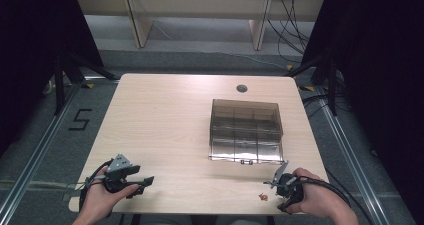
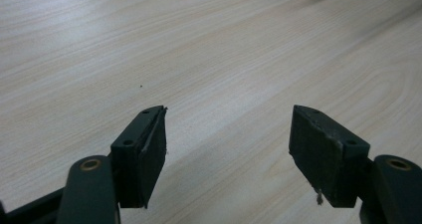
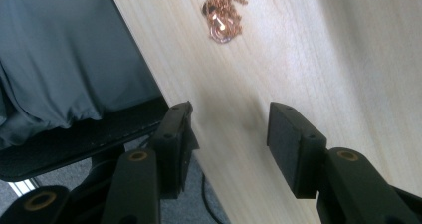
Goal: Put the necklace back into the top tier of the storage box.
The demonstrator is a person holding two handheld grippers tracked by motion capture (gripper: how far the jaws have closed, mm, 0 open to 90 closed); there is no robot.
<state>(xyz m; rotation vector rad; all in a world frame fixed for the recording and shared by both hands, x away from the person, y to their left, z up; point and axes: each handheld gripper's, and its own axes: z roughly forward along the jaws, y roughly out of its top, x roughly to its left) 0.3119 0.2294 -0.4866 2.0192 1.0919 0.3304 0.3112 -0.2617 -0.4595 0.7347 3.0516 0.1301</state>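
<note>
- A small coppery tangle of chain (image 3: 222,16), jewellery-like with a round loop at its middle, lies on the wooden table (image 1: 165,120) close to the near edge; in the high view the same chain (image 1: 262,197) shows as a tiny orange-brown speck at the table's near right, just to the left of the right gripper
- The right gripper (image 3: 230,134) points at the chain along the table edge; its jaws stand wide apart with bare wood between them; nothing is gripped, and the chain sits ahead of the pads, apart from both; one jaw hangs past the table edge, over the dark floor and a grey cloth (image 3: 54,50) at the left of that view
- In the high view the right gripper (image 1: 281,192) is held in the person's right hand (image 1: 317,197) at the near right corner of the table, a cable trailing back from it
- A smoky brown see-through box (image 1: 246,130), divided into compartments and with its lid down, stands on the right half of the table, beyond the chain and well apart from it; a small latch shows at its near wall
- The left gripper (image 2: 228,149) hovers over bare wood grain; its jaws are spread wide with nothing between them
- In the high view the left gripper (image 1: 139,185) sits at the near left of the table in the left hand (image 1: 102,197), well apart from chain and box
- A round dark grommet (image 1: 242,88) is set in the table's far side, behind the box
</note>
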